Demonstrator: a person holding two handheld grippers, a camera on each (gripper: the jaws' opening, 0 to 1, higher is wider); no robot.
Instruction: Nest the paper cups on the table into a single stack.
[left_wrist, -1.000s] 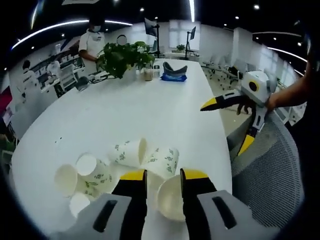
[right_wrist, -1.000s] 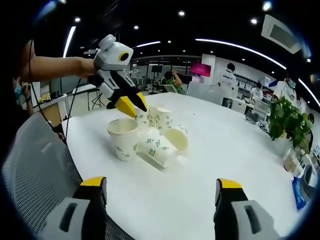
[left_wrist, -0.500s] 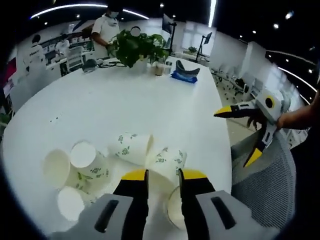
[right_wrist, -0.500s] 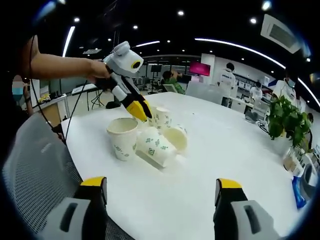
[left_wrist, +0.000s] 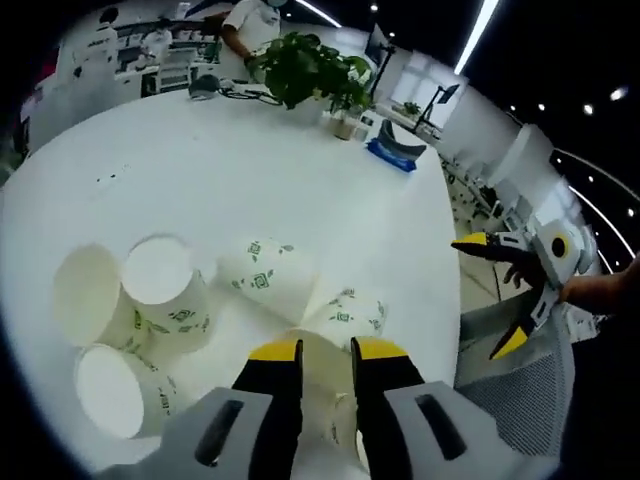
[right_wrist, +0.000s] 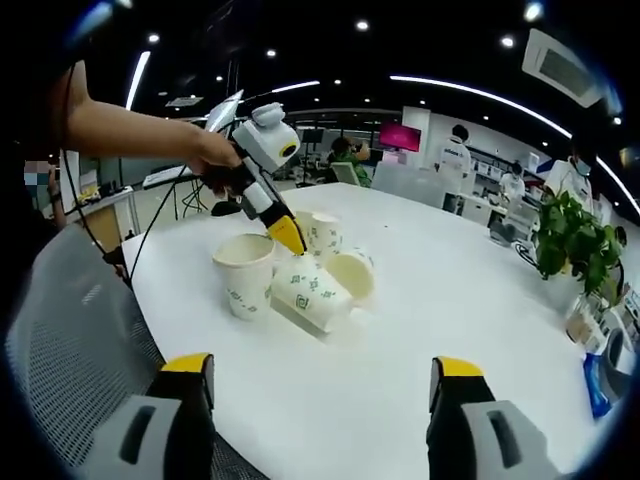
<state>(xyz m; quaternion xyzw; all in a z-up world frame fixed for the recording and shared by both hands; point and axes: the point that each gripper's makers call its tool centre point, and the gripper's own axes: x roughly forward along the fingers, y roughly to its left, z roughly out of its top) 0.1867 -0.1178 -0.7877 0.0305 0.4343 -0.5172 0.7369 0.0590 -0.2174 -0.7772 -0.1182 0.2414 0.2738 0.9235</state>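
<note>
Several white paper cups with green print are clustered on the white table (left_wrist: 300, 190). One stands upright (right_wrist: 245, 278); its mouth (left_wrist: 328, 400) shows between and under my left gripper's (left_wrist: 326, 350) jaws. Those jaws stand a narrow gap apart, their tips at the cup's far rim, gripping nothing. Two cups lie on their sides just beyond (left_wrist: 265, 280) (left_wrist: 352, 315); others lie to the left (left_wrist: 165, 300) (left_wrist: 115, 390). From the right gripper view, the left gripper (right_wrist: 288, 238) points down between the upright cup and a lying cup (right_wrist: 310, 293). My right gripper (right_wrist: 322, 365) is wide open, well short of the cups.
A grey mesh chair (right_wrist: 60, 340) stands against the table's near edge. At the far end are a potted plant (left_wrist: 310, 65) and a blue object (left_wrist: 395, 150). People stand in the office behind. The right gripper (left_wrist: 490, 291) hovers beyond the table's edge.
The left gripper has dropped lower and moved forward over the upright cup, its tips now down among the cups. The right gripper has held still.
</note>
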